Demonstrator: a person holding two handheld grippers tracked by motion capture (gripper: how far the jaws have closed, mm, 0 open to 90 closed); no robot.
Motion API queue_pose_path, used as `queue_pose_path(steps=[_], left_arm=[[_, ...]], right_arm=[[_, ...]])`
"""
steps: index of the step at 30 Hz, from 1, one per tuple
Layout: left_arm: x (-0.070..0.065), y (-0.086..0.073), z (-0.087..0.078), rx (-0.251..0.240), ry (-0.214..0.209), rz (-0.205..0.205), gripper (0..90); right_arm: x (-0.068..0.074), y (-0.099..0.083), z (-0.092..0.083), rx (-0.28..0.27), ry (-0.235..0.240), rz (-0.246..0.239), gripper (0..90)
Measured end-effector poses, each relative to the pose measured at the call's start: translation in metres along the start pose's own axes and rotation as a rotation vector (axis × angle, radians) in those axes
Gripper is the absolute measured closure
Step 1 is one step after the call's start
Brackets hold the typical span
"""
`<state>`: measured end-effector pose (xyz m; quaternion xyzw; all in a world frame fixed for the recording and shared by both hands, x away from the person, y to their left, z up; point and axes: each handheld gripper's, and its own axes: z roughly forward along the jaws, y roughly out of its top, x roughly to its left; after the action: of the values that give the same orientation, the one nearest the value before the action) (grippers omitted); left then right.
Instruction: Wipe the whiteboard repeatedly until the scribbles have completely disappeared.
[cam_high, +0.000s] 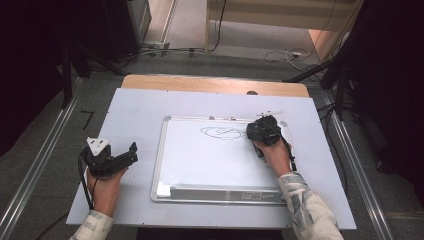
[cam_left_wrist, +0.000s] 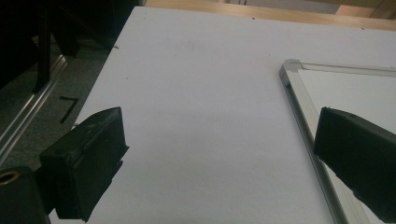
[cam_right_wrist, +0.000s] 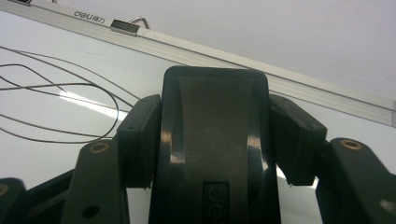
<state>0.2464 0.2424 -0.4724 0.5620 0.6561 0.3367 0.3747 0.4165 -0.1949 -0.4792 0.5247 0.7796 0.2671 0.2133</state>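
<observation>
Eraser (cam_right_wrist: 215, 140) clamped in right gripper (cam_high: 264, 131), standing on whiteboard (cam_high: 210, 165); scribble (cam_high: 222, 132) just left of it. Left gripper (cam_high: 131, 154) open, idle off board.

A pale grey surface (cam_high: 135, 110) shows a strip of bare wood (cam_high: 200, 82) along its twelve o'clock edge. Grey carpet floor (cam_high: 240, 55) lies beyond, cables (cam_high: 285, 54) trailing toward one o'clock, and metal rails (cam_high: 40, 160) flank nine and three o'clock.
</observation>
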Motion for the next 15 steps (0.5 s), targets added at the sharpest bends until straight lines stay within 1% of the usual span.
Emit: queue_pose_path(steps=[6, 8, 10, 12, 15], left_arm=[[-0.0001, 0.0001, -0.0001, -0.001, -0.001, 0.000, 3.0], [0.0001, 0.0001, -0.0003, -0.001, 0.000, 0.000, 3.0], [0.0002, 0.0000, -0.0001, 0.000, 0.000, 0.001, 3.0], [-0.0002, -0.0001, 0.0002, 0.001, 0.000, 0.000, 3.0], [-0.0008, -0.0001, 0.0003, -0.001, -0.001, 0.000, 3.0]], right_arm=[[0.0007, -0.0002, 0.0012, -0.017, 0.038, 0.020, 38.5], [-0.0007, -0.0003, 0.0020, -0.026, 0.059, 0.030, 38.5], [-0.0009, -0.0006, 0.0022, -0.031, 0.073, 0.023, 38.6], [0.0000, -0.0009, 0.0025, -0.035, 0.086, 0.006, 38.7], [0.0010, -0.0010, 0.0026, -0.037, 0.095, -0.002, 38.7]])
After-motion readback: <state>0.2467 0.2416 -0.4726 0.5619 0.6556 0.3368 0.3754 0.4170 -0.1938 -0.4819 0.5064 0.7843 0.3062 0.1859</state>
